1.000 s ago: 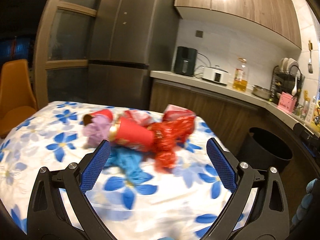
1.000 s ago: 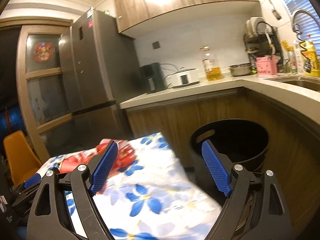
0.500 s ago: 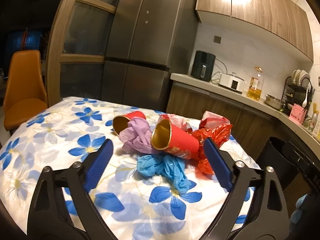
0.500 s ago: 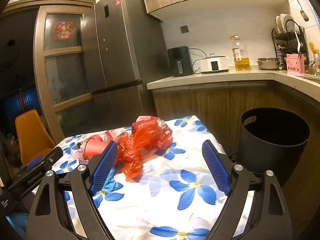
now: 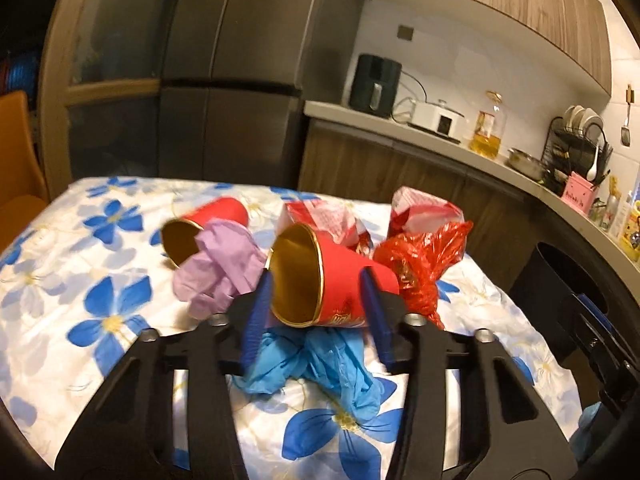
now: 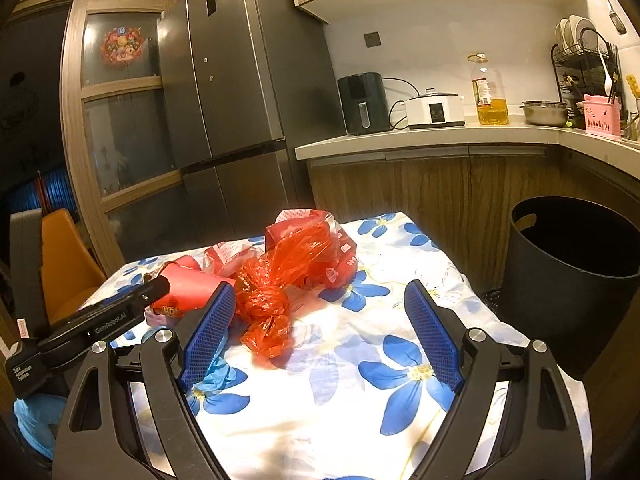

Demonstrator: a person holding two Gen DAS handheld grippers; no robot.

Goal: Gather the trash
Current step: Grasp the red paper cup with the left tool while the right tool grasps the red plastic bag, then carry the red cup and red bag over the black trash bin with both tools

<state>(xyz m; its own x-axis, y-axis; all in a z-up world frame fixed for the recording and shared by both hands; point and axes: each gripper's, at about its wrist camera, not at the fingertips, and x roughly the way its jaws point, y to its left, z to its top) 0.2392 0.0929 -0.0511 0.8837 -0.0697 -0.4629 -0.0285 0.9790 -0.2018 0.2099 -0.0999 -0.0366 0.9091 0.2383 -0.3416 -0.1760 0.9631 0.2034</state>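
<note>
A red paper cup [image 5: 340, 284] with a gold inside lies on its side atop the trash pile on the flowered table [image 5: 100, 320]. My left gripper [image 5: 316, 316] is closing on it, its blue pads touching both of the cup's sides. A second red cup [image 5: 216, 216], a purple glove [image 5: 220, 268], a blue glove [image 5: 320, 364] and a crumpled red plastic bag [image 5: 420, 264] lie around it. In the right wrist view my right gripper [image 6: 320, 336] stands open above the cloth, just short of the red bag [image 6: 280, 280], holding nothing.
A black trash bin [image 6: 572, 264] stands on the floor right of the table, below the kitchen counter [image 6: 440, 136]. A red-and-white bag [image 5: 424, 208] lies behind the pile. An orange chair [image 6: 68, 264] is at the table's left, and a fridge [image 6: 240, 100] behind.
The left gripper moved forward into the pile and its jaws narrowed around the nearer red cup. The right gripper swung left and lower over the table toward the red bag, staying wide.
</note>
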